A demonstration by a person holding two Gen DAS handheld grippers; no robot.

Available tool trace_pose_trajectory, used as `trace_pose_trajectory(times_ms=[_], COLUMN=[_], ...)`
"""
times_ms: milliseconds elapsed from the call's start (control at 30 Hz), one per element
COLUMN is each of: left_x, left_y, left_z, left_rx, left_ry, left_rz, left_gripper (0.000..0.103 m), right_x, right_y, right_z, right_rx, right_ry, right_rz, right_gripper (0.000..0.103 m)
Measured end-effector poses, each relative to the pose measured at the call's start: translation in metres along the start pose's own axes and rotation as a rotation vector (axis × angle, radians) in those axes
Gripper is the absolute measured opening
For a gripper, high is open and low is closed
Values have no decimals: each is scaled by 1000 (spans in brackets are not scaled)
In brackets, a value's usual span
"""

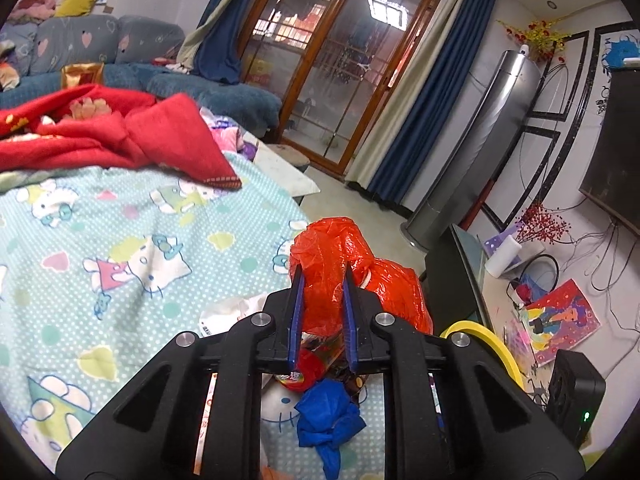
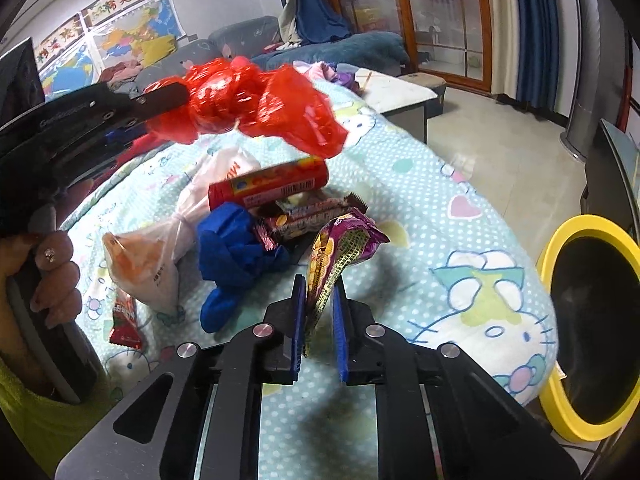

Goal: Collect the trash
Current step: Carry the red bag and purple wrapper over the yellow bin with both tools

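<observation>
2 plastic bags (image 2: 256,104), 4 wrappers (image 2: 340,256), 1 tube (image 2: 268,190), 1 bin (image 2: 592,320)

Bright daylight from glass doors (image 1: 340,72); fisheye-bent edges, sharp.

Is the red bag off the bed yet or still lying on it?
Off the bed. The left gripper is shut on the red bag, which hangs in the air above the blue wad and other trash.

close wrist views, shared bedspread (image 1: 120,240)
</observation>
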State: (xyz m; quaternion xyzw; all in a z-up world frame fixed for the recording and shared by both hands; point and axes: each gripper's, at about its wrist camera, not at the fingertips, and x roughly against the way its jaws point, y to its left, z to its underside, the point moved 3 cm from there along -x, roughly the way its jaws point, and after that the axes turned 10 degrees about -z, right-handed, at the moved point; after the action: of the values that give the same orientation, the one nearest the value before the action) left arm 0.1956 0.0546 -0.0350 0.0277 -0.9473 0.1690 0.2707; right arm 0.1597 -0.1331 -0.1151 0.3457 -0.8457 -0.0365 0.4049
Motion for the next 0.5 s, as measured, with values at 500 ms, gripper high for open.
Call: trace_pose_trajectory(times_ms=[500], left_x=[30], left_y=[-34], left_z=[-2], left_rx=[-92], left_ry=[-58], left_rz=[44], left_gripper=[11], right_x=[58], right_y=[-28], right_z=[-31], right_rx=[-37], right_ry=[-145], right_rz=[52], right_gripper=[13])
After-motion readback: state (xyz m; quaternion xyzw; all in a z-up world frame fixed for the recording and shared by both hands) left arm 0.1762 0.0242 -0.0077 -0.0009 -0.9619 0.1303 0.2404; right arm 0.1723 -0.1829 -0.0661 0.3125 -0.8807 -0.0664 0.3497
